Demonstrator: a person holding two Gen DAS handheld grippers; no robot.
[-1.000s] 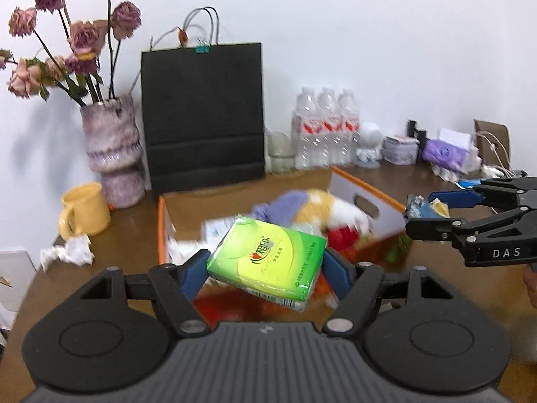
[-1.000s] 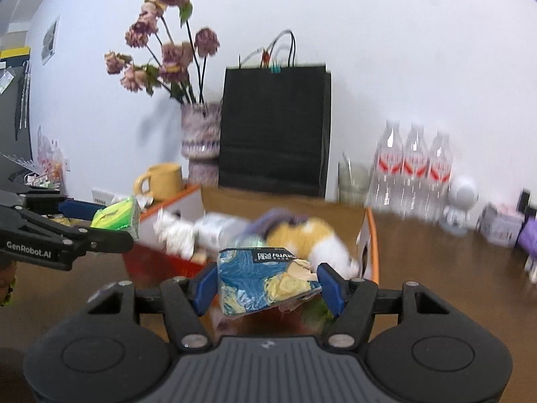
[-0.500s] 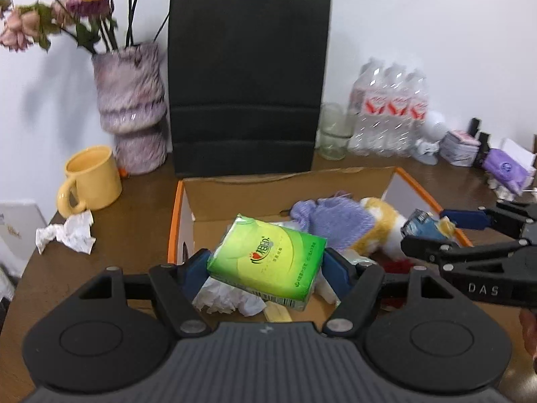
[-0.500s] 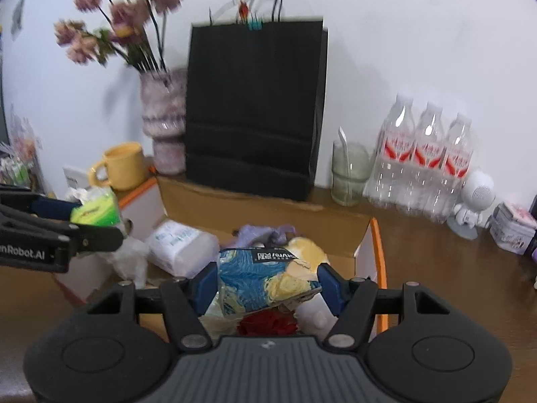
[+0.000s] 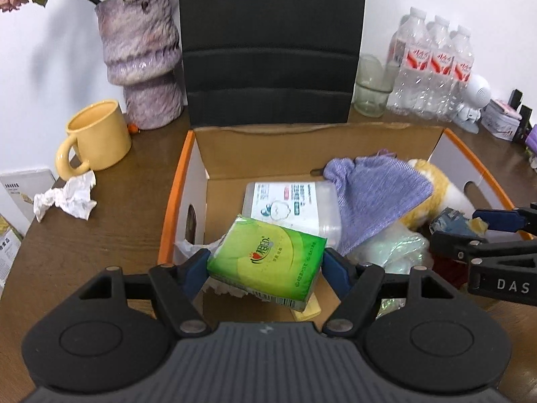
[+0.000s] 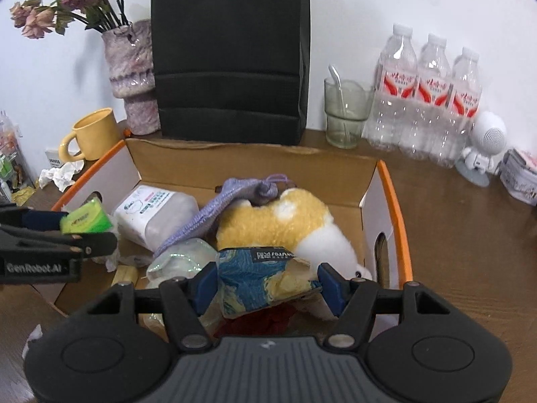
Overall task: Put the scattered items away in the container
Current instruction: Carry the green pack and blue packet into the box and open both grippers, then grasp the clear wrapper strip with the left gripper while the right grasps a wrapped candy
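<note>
My left gripper (image 5: 265,265) is shut on a green tissue pack (image 5: 268,258) and holds it over the near left part of the orange-rimmed cardboard box (image 5: 174,181). My right gripper (image 6: 266,285) is shut on a crumpled blue and yellow packet (image 6: 265,277) over the box's (image 6: 391,188) near right part. Each gripper shows in the other view, the right one (image 5: 470,228) and the left one (image 6: 80,228). Inside lie a white wipes pack (image 5: 292,201), a purple knitted cloth (image 5: 372,198), a yellow and white plush toy (image 6: 295,221) and a red item (image 6: 261,322).
A crumpled white paper (image 5: 67,198) lies on the wooden table left of the box, by a yellow mug (image 5: 97,137). Behind the box stand a purple vase (image 5: 141,57), a black paper bag (image 5: 272,47), a glass (image 6: 345,114), water bottles (image 6: 429,100) and a small white robot figure (image 6: 483,147).
Both grippers have moved forward and tilted down over the box with their items still held. The box interior now fills the lower middle of both views.
</note>
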